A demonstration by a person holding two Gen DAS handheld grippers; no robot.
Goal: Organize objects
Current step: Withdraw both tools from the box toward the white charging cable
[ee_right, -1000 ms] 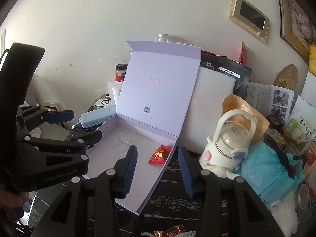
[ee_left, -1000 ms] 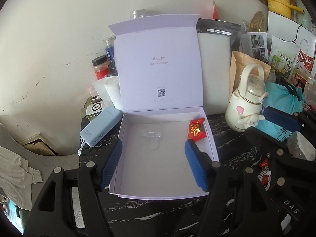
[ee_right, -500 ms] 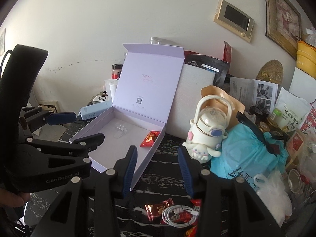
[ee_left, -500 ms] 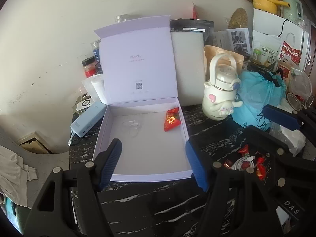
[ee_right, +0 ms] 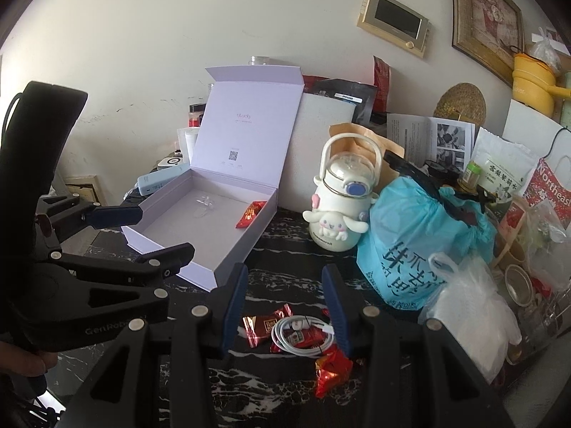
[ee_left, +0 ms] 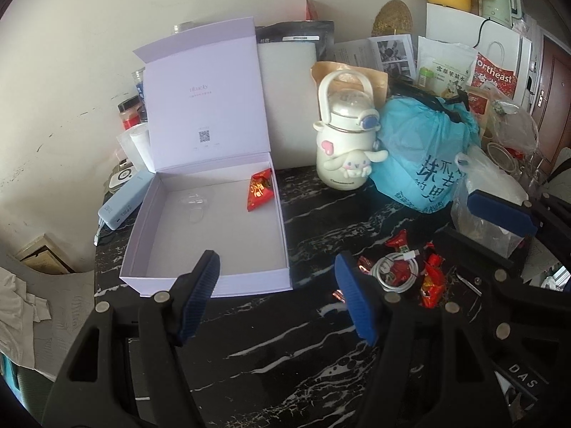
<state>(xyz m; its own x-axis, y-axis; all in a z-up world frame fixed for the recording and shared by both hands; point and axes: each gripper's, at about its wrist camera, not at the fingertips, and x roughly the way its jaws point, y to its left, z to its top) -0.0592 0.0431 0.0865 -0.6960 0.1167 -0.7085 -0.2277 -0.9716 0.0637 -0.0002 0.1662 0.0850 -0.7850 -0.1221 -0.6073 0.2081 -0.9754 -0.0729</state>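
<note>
on the far left of the black white-veined marble tabletop [ee_left: 271,353] a pale blue rectangular power bank [ee_left: 123,201] lies just beside the left wall of the open lilac cardboard gift box [ee_left: 214,235], whose lid stands upright against the wall behind. inside the box a red foil candy packet [ee_left: 259,192] rests near the back right corner, and a small clear plastic piece [ee_left: 194,204] lies near the middle of the floor; what it is cannot be made out. the left gripper [ee_left: 278,296] hangs above the table in front of the box's near right corner, its blue-padded fingers spread wide with nothing between them.

right of the box stands a cream cartoon-dog water bottle with a loop handle [ee_right: 339,210], upright, touching a bulging turquoise plastic bag with dark printed characters [ee_right: 414,249]. in front of them, on the bare marble, a coiled white charging cable [ee_right: 303,333] lies tangled among several loose red foil candy wrappers [ee_right: 266,322], one crumpled red packet [ee_right: 332,371] nearest the camera. the right gripper [ee_right: 285,306] hovers right over this heap, fingers parted on either side of the cable and holding nothing. at the far right a white translucent plastic bag [ee_right: 471,306] leans against the turquoise one.
</note>
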